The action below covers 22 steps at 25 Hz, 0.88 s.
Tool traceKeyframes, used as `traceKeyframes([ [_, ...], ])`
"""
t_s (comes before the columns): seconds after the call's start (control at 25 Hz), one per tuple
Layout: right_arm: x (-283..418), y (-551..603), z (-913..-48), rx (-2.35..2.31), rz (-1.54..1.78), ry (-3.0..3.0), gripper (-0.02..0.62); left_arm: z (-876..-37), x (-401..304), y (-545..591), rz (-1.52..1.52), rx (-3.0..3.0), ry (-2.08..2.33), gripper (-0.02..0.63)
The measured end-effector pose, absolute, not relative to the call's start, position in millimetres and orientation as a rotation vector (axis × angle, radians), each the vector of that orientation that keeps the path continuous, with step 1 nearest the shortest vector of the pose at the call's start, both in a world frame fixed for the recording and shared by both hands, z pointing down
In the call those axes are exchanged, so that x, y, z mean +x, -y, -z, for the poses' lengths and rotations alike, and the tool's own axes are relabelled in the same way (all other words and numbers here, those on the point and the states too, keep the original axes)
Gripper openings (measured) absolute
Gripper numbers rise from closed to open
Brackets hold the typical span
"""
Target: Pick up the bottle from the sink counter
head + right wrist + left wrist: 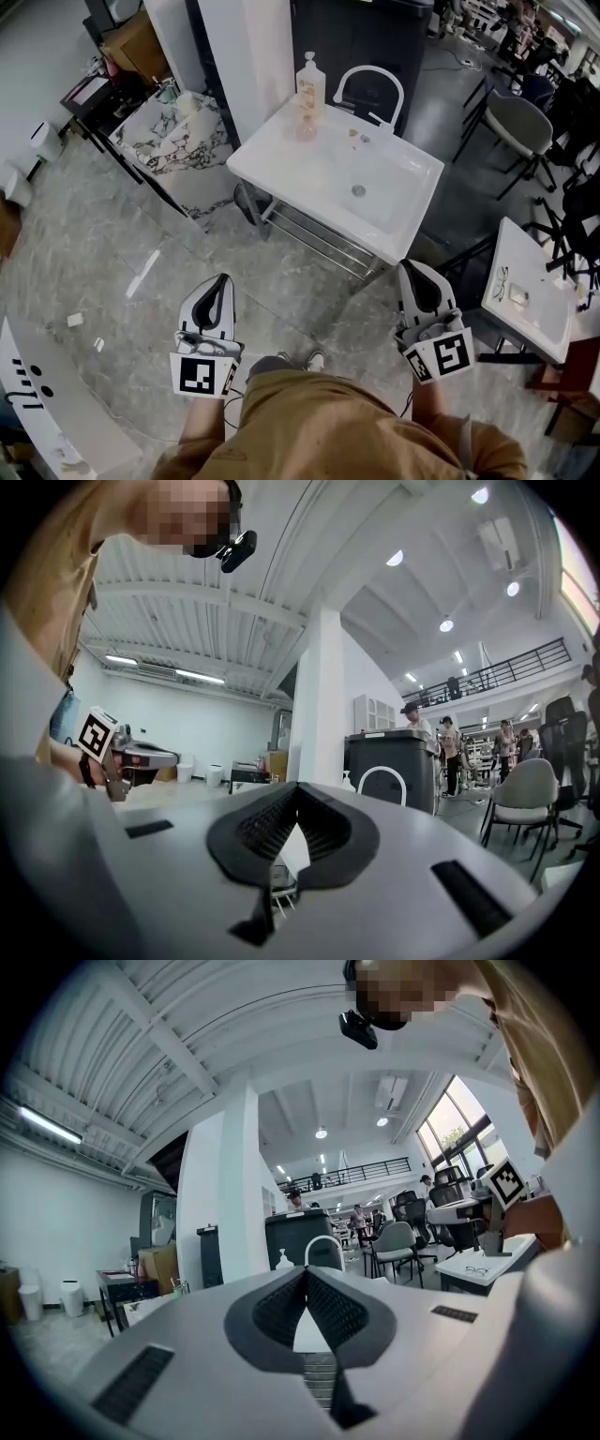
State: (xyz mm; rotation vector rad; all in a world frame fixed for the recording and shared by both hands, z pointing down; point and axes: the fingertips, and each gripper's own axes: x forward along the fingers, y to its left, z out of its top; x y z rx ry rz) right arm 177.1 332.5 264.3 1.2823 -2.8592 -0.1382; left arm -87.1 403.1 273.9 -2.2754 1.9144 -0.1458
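A clear pump bottle (pixel 310 90) with pale liquid stands at the back left corner of the white sink counter (pixel 281 155), next to the curved white tap (pixel 370 89). It shows small and far off in the left gripper view as a bottle (pixel 284 1260) and in the right gripper view as a bottle (pixel 351 782). My left gripper (pixel 222 281) is held level over the floor, well short of the counter, jaws shut on nothing. My right gripper (pixel 412 270) hangs near the counter's front right corner, jaws also shut and empty.
A second white sink unit (pixel 525 291) with glasses on it stands at the right. A marble-patterned table (pixel 173 141) is left of the counter. A dark cabinet (pixel 366 37) stands behind it, and chairs (pixel 516 127) sit at the back right. A metal shelf (pixel 314 234) runs under the counter.
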Motion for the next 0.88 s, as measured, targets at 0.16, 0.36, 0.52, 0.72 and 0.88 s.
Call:
traceKeyframes([
  [0.16, 180.4, -326.3, -268.7, 1.268, 0.13, 2.857, 0.003, -273.7, -80.0, -399.4, 0.146, -2.266, -1.916, 0.002],
  [0.36, 173.4, -322.0, -268.8, 1.228, 0.151, 2.865, 0.003, -276.4, -84.2, -395.0, 0.137, -2.252, -1.939, 0.002],
  [0.52, 173.9, -314.4, -270.1, 1.232, 0.156, 2.855, 0.003, -279.1, -84.1, -385.9, 0.128, -2.258, -1.933, 0.002],
  [0.72, 166.6, -301.2, -271.6, 1.242, 0.156, 2.844, 0.003, -281.3, -89.1, -363.9, 0.123, -2.282, -1.91, 0.002],
  [0.88, 155.7, -280.6, -275.4, 1.264, 0.154, 2.823, 0.003, -285.6, -97.2, -330.7, 0.115, -2.318, -1.875, 0.002],
])
